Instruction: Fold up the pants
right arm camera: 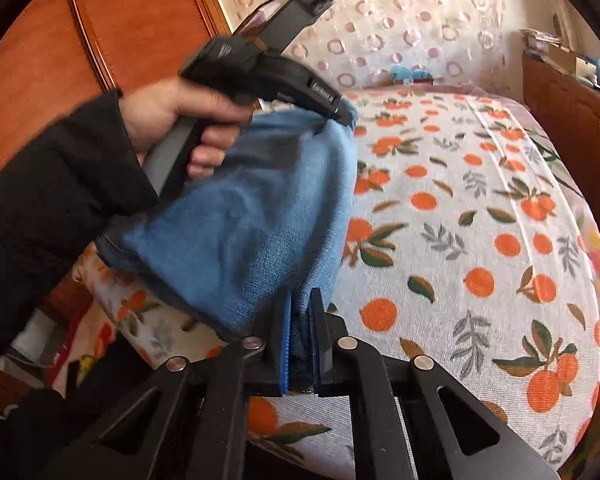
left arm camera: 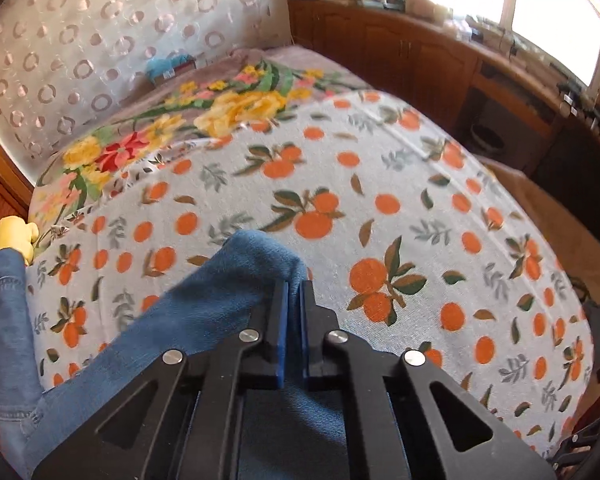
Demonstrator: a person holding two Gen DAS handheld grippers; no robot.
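The pants are blue denim jeans (left arm camera: 228,280), bunched and lifted off the bed's orange-print sheet (left arm camera: 380,184). My left gripper (left arm camera: 295,284) is shut on a fold of the denim, which drapes down and to the left. In the right wrist view my right gripper (right arm camera: 300,296) is shut on another edge of the jeans (right arm camera: 252,216), cloth pinched between its blue pads. The left gripper (right arm camera: 342,114) shows there too, held by a hand (right arm camera: 172,116) in a dark sleeve, clamping the far upper corner of the same cloth. The denim hangs stretched between both grippers.
A floral blanket (left arm camera: 220,108) lies at the bed's far end against a curtain with ring patterns (left arm camera: 100,32). A yellow object (left arm camera: 14,236) sits at the left edge. Wooden cabinets (left arm camera: 420,56) with clutter run along the right under a bright window.
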